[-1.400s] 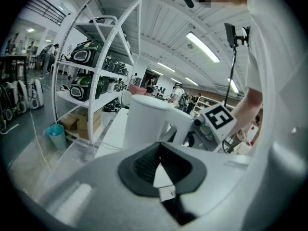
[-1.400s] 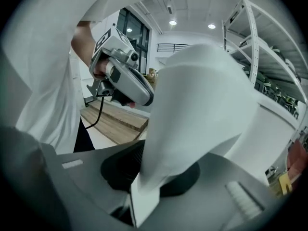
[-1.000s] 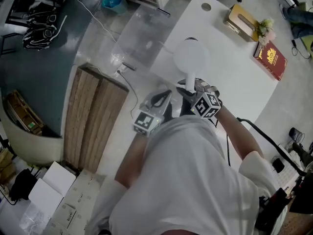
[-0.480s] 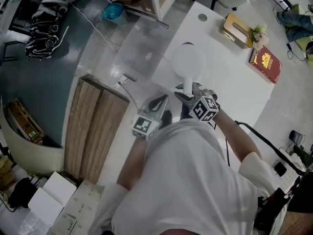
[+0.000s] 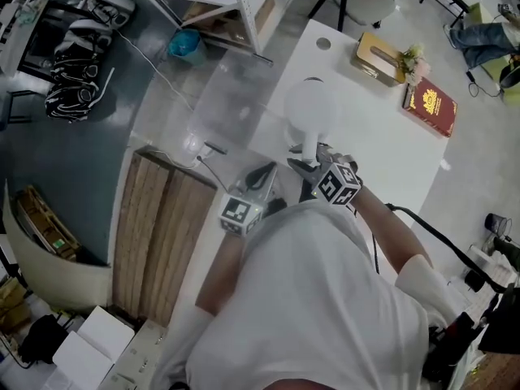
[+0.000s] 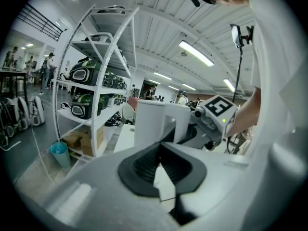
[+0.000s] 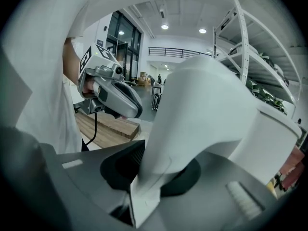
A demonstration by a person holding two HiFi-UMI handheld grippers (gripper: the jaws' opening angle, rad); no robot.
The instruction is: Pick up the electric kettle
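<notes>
Lift step: right gripper (image 5: 309,163) clamped on electric kettle (image 5: 311,112) by its white handle (image 7: 192,124), left gripper (image 5: 264,174) jaws together, empty, beside it; next probably needs steady upright raise off table (image 5: 386,149).

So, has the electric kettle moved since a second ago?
Yes. In the head view the electric kettle, its handle in the right gripper, now shows closer to the round hole in the white table, so it has shifted up-picture.
</notes>
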